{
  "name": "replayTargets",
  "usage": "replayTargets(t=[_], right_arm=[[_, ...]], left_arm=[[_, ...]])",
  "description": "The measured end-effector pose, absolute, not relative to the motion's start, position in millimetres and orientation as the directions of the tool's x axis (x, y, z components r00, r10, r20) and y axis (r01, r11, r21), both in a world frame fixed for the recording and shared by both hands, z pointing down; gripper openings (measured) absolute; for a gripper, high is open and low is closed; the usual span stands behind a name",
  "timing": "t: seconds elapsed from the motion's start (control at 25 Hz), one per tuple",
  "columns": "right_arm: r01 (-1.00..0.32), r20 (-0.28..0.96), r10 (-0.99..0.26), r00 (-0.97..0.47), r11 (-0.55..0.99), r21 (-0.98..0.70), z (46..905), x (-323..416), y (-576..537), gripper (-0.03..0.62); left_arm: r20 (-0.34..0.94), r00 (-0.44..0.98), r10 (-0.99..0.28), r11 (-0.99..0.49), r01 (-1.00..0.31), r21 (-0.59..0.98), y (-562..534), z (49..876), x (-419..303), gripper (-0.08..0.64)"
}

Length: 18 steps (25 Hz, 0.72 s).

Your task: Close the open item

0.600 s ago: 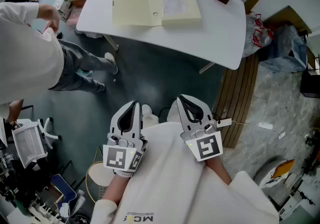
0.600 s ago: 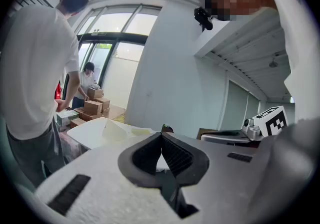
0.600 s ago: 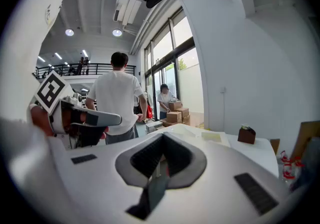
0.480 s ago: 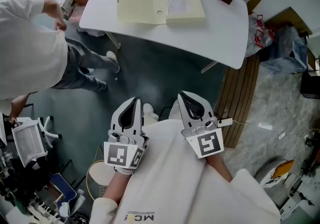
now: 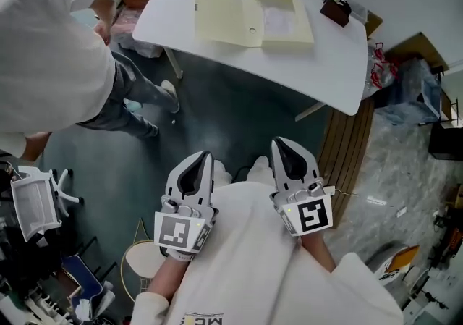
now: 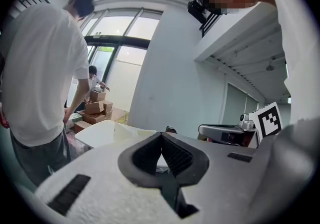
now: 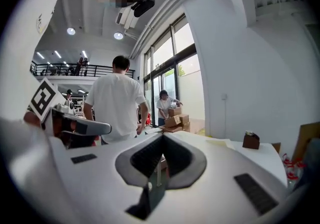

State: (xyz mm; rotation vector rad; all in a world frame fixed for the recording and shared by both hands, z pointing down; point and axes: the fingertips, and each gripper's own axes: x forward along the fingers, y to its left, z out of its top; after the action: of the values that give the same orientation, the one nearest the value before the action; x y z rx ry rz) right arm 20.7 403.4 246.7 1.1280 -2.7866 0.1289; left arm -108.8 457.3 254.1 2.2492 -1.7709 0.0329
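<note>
While both tools hang low against the wearer's white clothing, the open item, a flat cream cardboard file box (image 5: 253,16), lies on the smooth white table (image 5: 340,63) with rounded corners, well apart from them. Its thin lid is spread flat to the left of the shallow rectangular tray. The left gripper (image 5: 197,164), a white plastic shell with black ribbed pads, is clenched on nothing. The right gripper (image 5: 287,148) is likewise closed and empty. A small dark brown box (image 5: 336,7) sits at the table's far corner. A person in a white shirt (image 5: 51,63) stands beside the table.
</note>
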Motion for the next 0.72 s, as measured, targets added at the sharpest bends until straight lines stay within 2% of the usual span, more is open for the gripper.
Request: replayTargets(t=[0.32,0.72], right_arm=[[-0.735,0.167,-0.72,-0.673,0.677,-0.04,256,-9,419,0.015],[-0.763,0.175,-0.749,-0.639,0.646,-0.023,260,-7,368,0.015]], left_arm=[[0.213,0.246,-0.946,-0.188,-0.948,0.258,478,280,-159,0.025],[0.201,0.289,-0.936,-0.235,-0.938,0.253,424,275,-155,0.025]])
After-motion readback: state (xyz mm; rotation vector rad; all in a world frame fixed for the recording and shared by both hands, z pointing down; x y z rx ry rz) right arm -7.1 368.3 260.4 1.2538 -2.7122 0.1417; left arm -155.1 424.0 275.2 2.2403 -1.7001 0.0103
